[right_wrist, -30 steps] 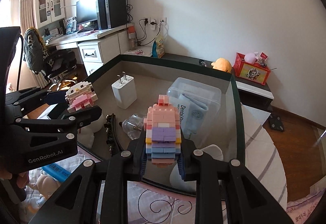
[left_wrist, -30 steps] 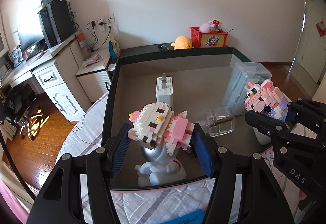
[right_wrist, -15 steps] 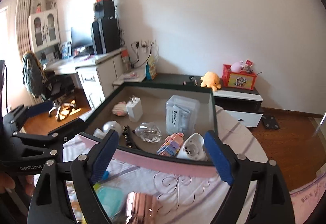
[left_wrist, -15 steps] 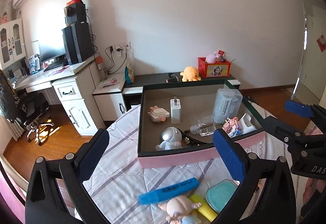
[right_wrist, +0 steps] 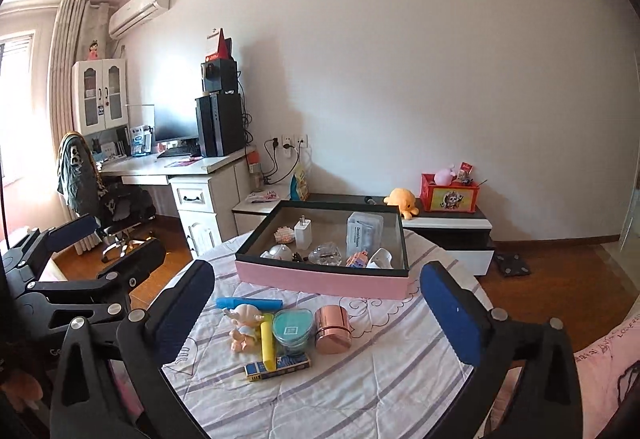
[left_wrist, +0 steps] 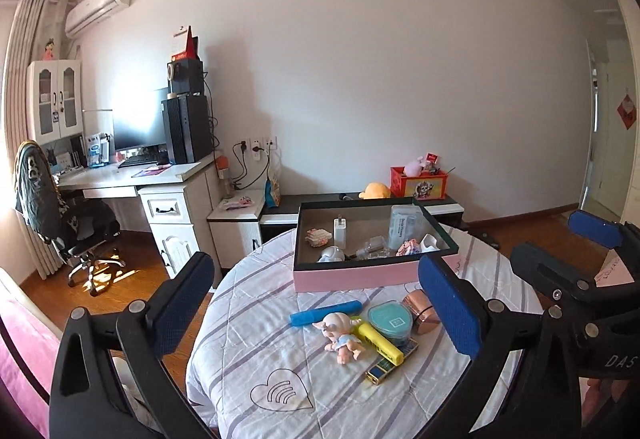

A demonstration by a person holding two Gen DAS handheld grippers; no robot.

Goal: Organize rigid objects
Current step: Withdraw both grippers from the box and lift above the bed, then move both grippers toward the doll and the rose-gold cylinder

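Note:
A pink box [left_wrist: 360,277] [right_wrist: 320,281] with a dark rim stands at the far side of the round table. Inside lie two brick figures [left_wrist: 319,236] [left_wrist: 407,248], a white charger [left_wrist: 340,233], a clear case [left_wrist: 403,227] and other small items. On the cloth in front lie a blue marker [left_wrist: 325,312], a baby doll [left_wrist: 340,335], a yellow highlighter [left_wrist: 380,342], a teal case [left_wrist: 390,321], a copper jar [right_wrist: 333,329] and a small blue box [right_wrist: 278,366]. My left gripper [left_wrist: 316,313] and right gripper [right_wrist: 316,317] are open, empty, held back above the table.
The table wears a white striped cloth [left_wrist: 280,359]. A desk with a computer [left_wrist: 168,159] and an office chair [left_wrist: 68,227] stand at the left. A low cabinet [right_wrist: 448,227] with toys is behind the box. Pink bedding [right_wrist: 604,367] lies at the right.
Both grippers let go of the brick figures in the box, opened wide and pulled back and up from the box. The loose items on the cloth came into view.

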